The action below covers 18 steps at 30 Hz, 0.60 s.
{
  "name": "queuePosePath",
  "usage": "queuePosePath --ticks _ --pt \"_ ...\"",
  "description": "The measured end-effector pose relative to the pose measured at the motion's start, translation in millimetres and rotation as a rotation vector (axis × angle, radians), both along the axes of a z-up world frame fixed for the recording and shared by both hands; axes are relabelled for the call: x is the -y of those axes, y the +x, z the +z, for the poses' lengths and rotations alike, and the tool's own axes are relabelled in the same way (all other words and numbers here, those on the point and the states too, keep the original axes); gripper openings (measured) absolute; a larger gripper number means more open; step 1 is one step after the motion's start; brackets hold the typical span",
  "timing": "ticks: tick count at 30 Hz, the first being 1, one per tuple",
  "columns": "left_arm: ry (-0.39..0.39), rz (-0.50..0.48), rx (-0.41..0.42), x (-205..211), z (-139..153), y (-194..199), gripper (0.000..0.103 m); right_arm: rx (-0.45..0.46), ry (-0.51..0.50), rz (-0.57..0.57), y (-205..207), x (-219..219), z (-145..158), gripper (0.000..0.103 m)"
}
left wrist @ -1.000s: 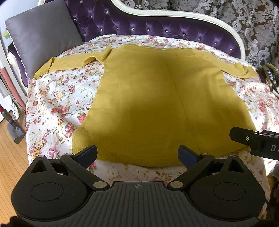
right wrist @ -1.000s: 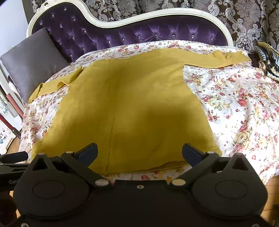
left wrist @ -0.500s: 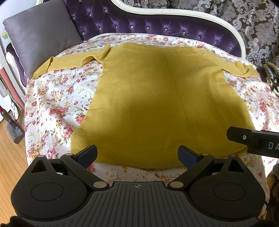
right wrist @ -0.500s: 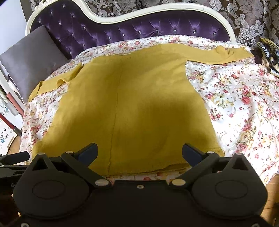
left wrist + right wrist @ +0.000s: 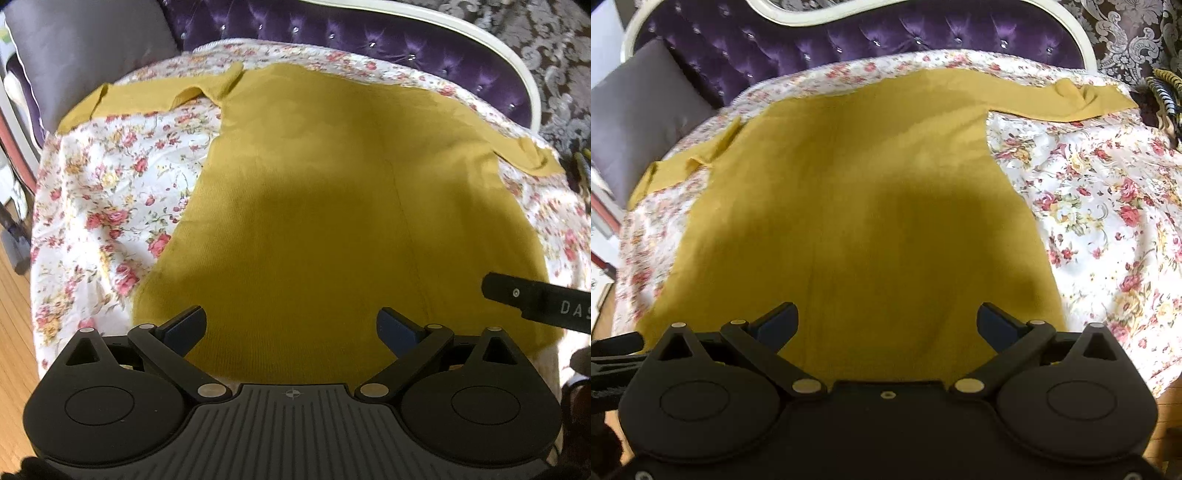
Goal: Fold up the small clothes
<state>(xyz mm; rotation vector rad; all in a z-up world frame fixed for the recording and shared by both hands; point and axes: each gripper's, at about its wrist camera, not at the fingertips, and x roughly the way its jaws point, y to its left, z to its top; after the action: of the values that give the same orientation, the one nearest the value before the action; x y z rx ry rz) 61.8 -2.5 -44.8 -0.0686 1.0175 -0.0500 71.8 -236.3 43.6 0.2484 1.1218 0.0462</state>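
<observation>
A: What's it all sitting on?
B: A bed point(image 5: 1108, 221) with a white floral sheet, filling mid-frame.
A: Anything on it?
B: A mustard sweater point(image 5: 868, 203) spread flat, sleeves out, and a grey pillow point(image 5: 639, 122) upper left.

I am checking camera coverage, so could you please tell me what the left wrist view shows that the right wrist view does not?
Only the left wrist view shows the wooden floor beside the bed and the right claw's black body entering from the right.

Only the right wrist view shows the striped fabric at the far right.

Both show the mustard sweater lying flat on the floral bedspread, the grey cushion, and an open claw.
</observation>
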Motion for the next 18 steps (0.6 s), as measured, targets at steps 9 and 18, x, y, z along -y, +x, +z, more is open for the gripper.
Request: queuePosePath --ticks 9,18 --pt "-0.011 0.000 0.086 -7.4 1.1 36.5 0.099 -0.091 0.024 0.013 52.1 -2.9 -18.8 0.102" --pt "0.040 -0.005 0.202 -13.8 14.1 118.7 0.092 0.115 -0.025 0.063 134.2 -8.3 -7.2 0.102"
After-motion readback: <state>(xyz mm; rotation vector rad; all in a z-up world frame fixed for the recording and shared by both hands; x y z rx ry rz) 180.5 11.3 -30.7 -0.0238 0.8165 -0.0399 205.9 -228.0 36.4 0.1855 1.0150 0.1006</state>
